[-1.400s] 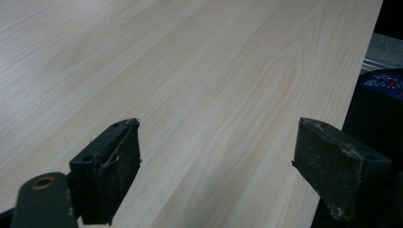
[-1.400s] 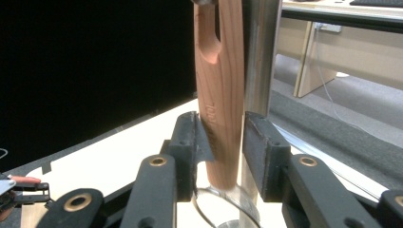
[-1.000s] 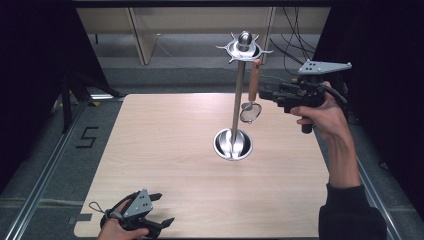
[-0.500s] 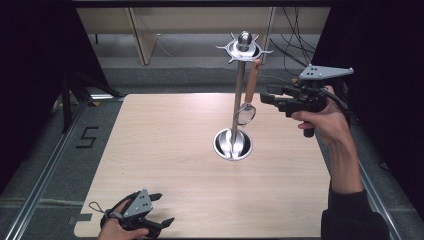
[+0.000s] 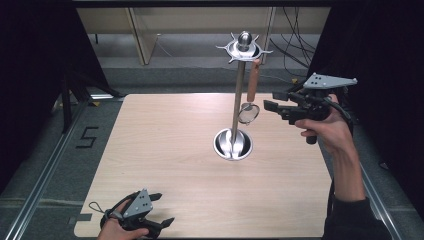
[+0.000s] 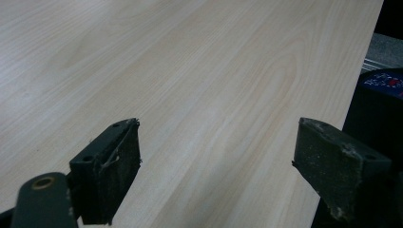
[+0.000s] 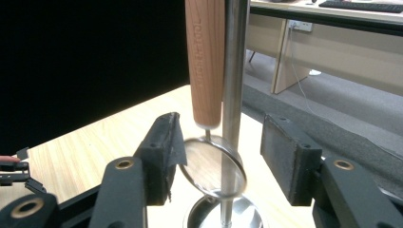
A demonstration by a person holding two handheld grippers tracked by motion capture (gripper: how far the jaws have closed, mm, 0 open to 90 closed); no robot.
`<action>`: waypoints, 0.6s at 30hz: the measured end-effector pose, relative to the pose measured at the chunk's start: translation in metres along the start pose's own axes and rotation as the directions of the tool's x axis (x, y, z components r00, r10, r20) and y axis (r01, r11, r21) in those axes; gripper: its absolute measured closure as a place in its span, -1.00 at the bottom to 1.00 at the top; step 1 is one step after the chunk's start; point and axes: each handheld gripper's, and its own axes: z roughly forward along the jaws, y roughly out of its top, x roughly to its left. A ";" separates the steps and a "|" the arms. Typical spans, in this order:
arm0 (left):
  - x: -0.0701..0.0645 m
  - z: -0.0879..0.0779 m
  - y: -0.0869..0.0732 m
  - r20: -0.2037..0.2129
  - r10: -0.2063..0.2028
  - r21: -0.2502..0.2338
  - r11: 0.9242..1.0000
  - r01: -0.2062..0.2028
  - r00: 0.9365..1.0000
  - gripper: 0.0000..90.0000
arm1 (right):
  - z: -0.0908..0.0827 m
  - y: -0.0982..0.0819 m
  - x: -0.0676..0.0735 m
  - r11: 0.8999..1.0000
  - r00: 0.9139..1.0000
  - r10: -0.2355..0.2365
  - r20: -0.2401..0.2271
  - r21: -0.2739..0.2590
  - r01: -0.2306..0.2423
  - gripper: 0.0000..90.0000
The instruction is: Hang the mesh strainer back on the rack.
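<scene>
I see a metal stand [image 5: 239,100] upright on the wooden desk [image 5: 165,145], its round base [image 5: 233,144] near the middle of the desk, toward the right. A ring of hooks [image 5: 244,48] crowns the pole. From one hook on the right side hangs a small strainer [image 5: 248,113] by its wooden handle [image 5: 253,80], the mesh bowl at the bottom, just beside the pole.

My right gripper [image 5: 272,100] is held above the desk to the right of the stand, level with the strainer bowl and pointing at it. Its jaws stand wide apart and hold nothing. In the right gripper view, the strainer [image 7: 214,166] and the lower end of the handle [image 7: 205,61] sit between the jaws, nearer the left jaw; I cannot tell whether that jaw touches the rim. The pole [image 7: 234,95] runs directly behind.

My left gripper [image 5: 162,209] rests low at the near edge of the desk, well apart from the stand. Its jaws are spread wide over bare wood [image 6: 199,85] and grip nothing.
</scene>
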 end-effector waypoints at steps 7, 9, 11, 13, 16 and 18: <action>0.000 0.000 0.000 0.003 -0.004 0.000 1.000 0.004 1.000 -0.66 | 0.000 -0.010 0.003 1.000 1.000 0.001 0.016 -0.001 -0.001 0.02; 0.000 0.000 0.000 -0.005 0.004 0.000 1.000 -0.004 1.000 -0.66 | -0.001 -0.012 0.004 1.000 1.000 0.004 0.015 0.006 -0.004 0.01; 0.000 0.000 0.000 0.001 -0.001 -0.001 1.000 0.001 1.000 -0.66 | 0.000 -0.015 0.004 1.000 1.000 -0.001 0.018 0.005 0.001 -0.01; 0.000 -0.001 0.000 0.006 0.000 0.010 1.000 0.000 1.000 -0.66 | 0.000 -0.019 0.005 1.000 1.000 0.000 0.023 0.015 -0.001 -0.04; 0.000 -0.001 0.000 0.006 -0.002 0.008 1.000 0.002 1.000 -0.66 | 0.000 -0.020 0.007 1.000 0.999 0.000 0.033 0.015 -0.001 -0.06; 0.001 -0.001 0.000 -0.014 0.016 0.011 1.000 -0.016 1.000 -0.66 | 0.000 -0.022 0.008 1.000 1.000 0.008 0.030 0.003 -0.008 -0.06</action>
